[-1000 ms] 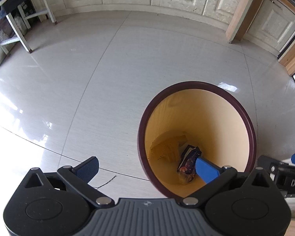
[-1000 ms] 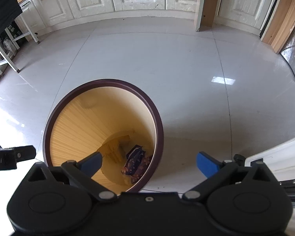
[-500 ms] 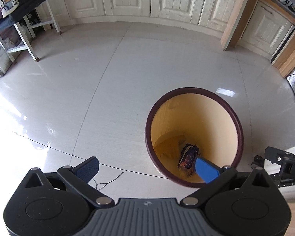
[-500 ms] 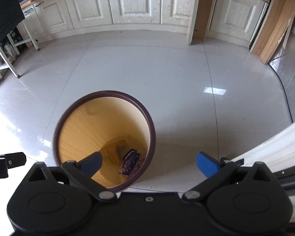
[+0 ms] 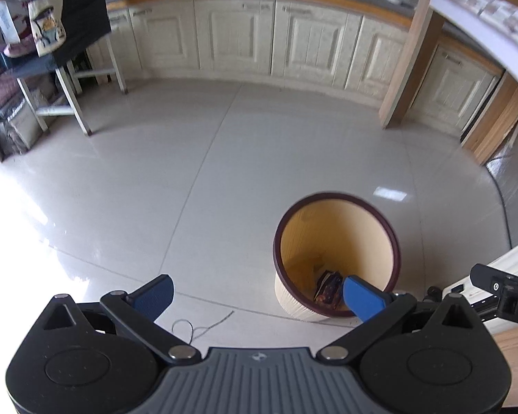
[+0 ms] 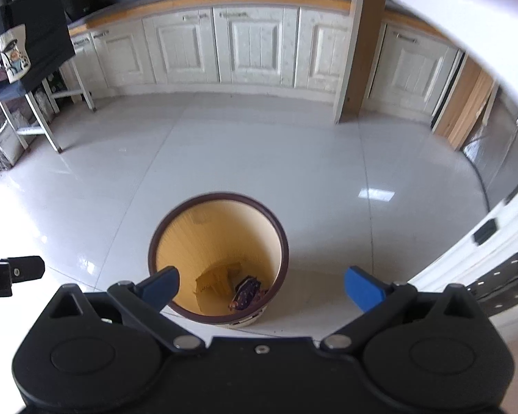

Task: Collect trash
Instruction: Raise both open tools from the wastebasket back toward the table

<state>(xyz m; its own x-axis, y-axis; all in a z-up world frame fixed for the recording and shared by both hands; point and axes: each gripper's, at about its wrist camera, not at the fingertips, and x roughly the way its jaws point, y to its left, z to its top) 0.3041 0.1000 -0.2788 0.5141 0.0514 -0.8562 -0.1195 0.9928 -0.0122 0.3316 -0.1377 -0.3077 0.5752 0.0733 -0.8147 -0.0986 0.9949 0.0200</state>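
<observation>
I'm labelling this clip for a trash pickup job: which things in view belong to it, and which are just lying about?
Belongs to the job:
- bin
- dark wrapper in the bin
- left hand-held gripper, open
- right hand-held gripper, open

Just lying about:
- thread on the floor
- white-legged table
- cabinets

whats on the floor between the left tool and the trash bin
In the left wrist view, a thin dark thread lies looped on the tiles just ahead of the left tool, left of the bin. Otherwise that stretch of floor is bare.
</observation>
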